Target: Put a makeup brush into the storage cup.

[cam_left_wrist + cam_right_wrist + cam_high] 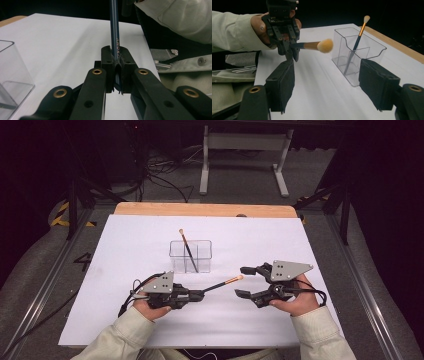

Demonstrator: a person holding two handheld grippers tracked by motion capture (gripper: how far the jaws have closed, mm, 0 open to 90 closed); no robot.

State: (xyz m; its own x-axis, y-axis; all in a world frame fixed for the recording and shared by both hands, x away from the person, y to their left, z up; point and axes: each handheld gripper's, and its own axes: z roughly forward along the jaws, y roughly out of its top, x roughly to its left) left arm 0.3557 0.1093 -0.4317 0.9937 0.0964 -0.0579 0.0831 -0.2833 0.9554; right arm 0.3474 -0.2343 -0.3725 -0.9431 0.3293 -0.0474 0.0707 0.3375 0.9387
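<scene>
Brush point(223, 283) handle end — hidden inside left tongs point(200, 295).

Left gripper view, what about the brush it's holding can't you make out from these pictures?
- Brush head: cut off by the top edge in the left gripper view.
- Handle lettering: too small to read there.
- Handle's tail end: hidden between the left tongs, which are shut on it.
- Bristles: blurred in the right gripper view; too small in the high view.

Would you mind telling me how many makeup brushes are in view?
2: one brush clamped in the left gripper, held above the table; the other brush stands leaning in the clear organizer.
</scene>
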